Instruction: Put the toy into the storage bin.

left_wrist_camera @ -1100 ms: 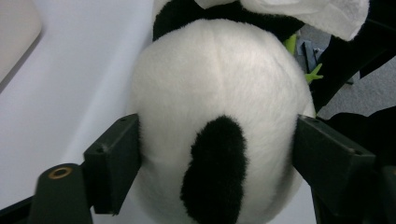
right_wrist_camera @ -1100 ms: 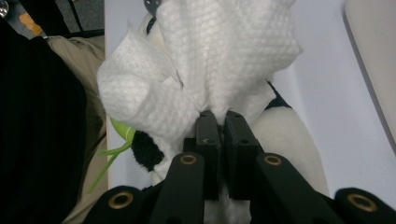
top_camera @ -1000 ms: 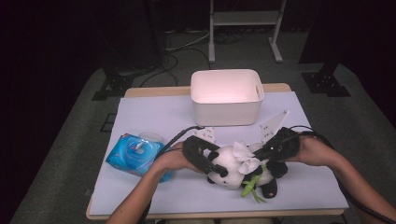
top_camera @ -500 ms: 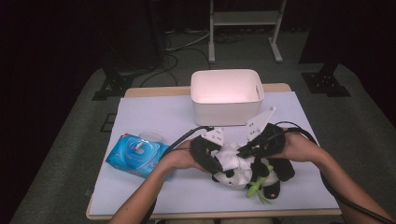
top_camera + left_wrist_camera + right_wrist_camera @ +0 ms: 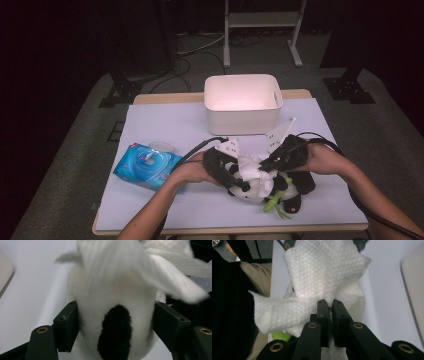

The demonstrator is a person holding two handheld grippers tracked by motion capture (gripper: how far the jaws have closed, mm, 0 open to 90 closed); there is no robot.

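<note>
Panda toy point(image 5: 260, 186): black-and-white plush, lying on the white table cover point(image 5: 165, 125) near the front edge, between the two hands; a green piece at its lower side.
Panda toy, left gripper view point(image 5: 115, 315): white head with a black patch, set between the two black jaws and touching both.
Left gripper point(image 5: 239, 183): clamped on the panda toy's head, pads pressed into the fur on either side; comes in from the left, with the person's left hand point(image 5: 192, 170) behind it.
Wet wipe point(image 5: 252, 167): white, embossed sheet, draped over the top of the panda toy; in the right gripper view point(image 5: 324, 272) it spreads upward from the jaw tips, one flap folding off to the left.
Right gripper point(image 5: 330, 305): jaws together, pinching the wet wipe at its lower fold; in the high view point(image 5: 267, 164) it reaches in from the right, above the toy.
Wipes pack point(image 5: 147, 166): blue, flat on the cover, just left of the left hand.
Bin point(image 5: 243, 117): white, rectangular, open top, behind the toy and apart from it.
</note>
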